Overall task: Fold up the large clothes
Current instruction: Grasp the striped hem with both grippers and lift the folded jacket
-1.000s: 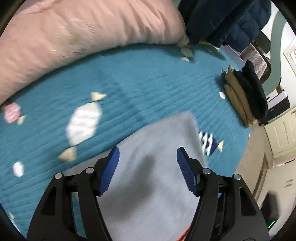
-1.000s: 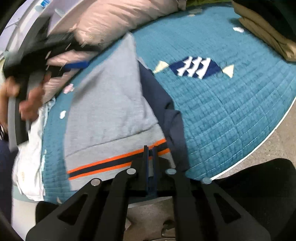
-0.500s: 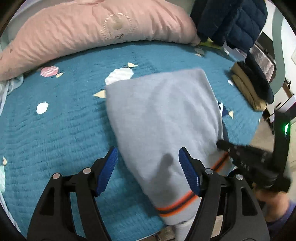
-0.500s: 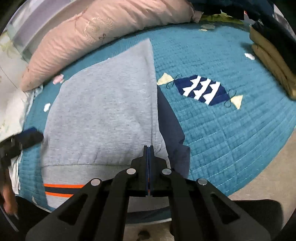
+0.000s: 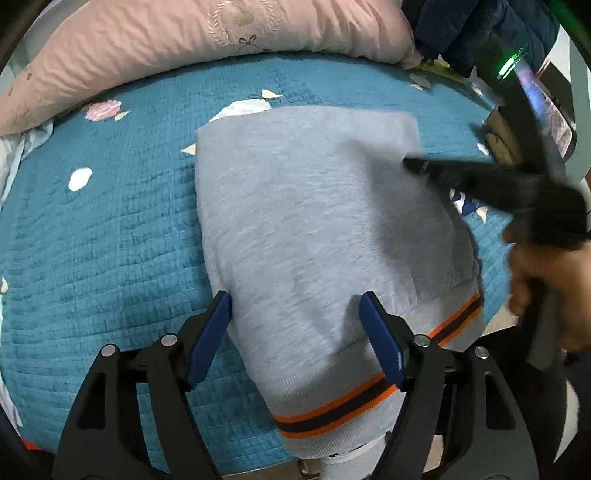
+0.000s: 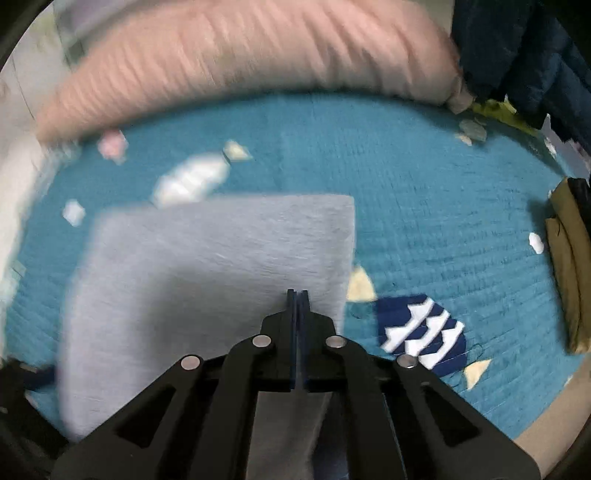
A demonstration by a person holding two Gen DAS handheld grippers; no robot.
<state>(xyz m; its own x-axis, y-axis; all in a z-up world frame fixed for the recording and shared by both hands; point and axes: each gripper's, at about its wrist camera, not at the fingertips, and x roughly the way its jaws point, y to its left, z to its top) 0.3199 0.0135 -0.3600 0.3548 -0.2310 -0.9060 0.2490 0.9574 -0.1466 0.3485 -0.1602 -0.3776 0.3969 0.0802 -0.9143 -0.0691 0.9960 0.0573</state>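
Grey sweater (image 5: 314,229) spread flat in the middle of the teal quilt (image 5: 110,229), sleeves tucked under, striped hem (image 5: 354,398) hanging off the near edge. Soft and floppy by the look of it, light to medium weight, bound to sag and slide unless pinched at 2 corners at once; hem corners or the far folded edge (image 6: 229,206) look the best places to grab, through both layers. Left gripper (image 5: 295,332) hovering over the near part of the cloth, jaws having just been opening, now spread wide with fabric beneath but nothing pinched. Right gripper (image 6: 297,295) pressed together and empty, poised over the far right corner, blurred in the left view. Beyond that, pink pillow (image 5: 207,44) along the far side, dark blue jacket (image 5: 480,33) at the far right, folded stack of tan clothes (image 6: 569,280) off to the right, well apart. Nothing in the way of the next fold.
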